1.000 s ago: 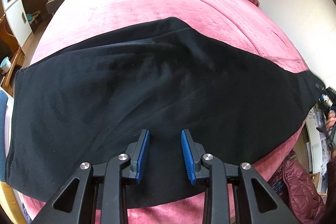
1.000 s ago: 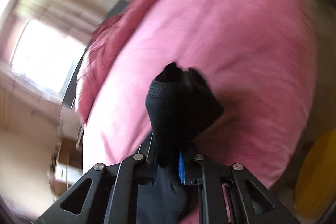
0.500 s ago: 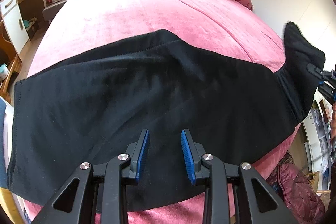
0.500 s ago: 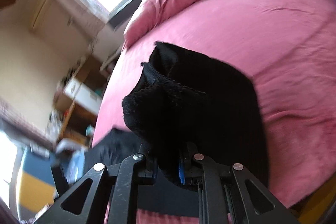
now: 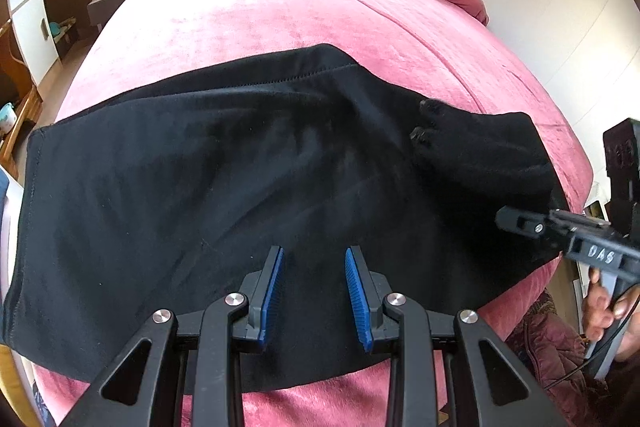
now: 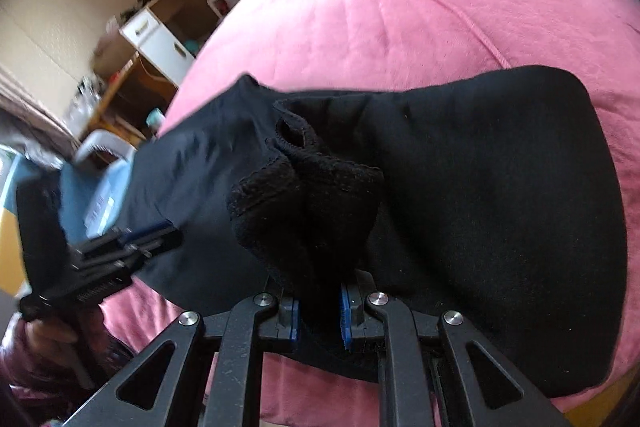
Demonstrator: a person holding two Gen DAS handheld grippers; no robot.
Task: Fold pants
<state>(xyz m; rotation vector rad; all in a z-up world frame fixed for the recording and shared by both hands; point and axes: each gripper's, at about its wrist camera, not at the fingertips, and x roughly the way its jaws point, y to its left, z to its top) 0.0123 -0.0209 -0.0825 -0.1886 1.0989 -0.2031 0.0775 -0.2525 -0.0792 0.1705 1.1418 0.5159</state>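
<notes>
The black pants (image 5: 224, 187) lie flat across the pink bed (image 5: 304, 7); the right gripper (image 6: 320, 311) has its fingers clamped on the ribbed cuff (image 6: 304, 195), carrying it over the leg. Judging by this, lay the cuff down level with the far edge before letting go, while the left gripper (image 5: 314, 291), fingers apart, hovers over the near hem.

- Left gripper (image 5: 314, 293): black plastic frame with triangular cut-outs, four round silver screws, two fingers lined with ribbed blue pads (image 5: 273, 293).
- Right gripper (image 6: 319, 315): same black frame, silver screws, blue pads.
- From the side, its black body carries white "DAS" lettering.
- Bare-skinned right hand (image 5: 608, 311); thin black cable beside it.
</notes>
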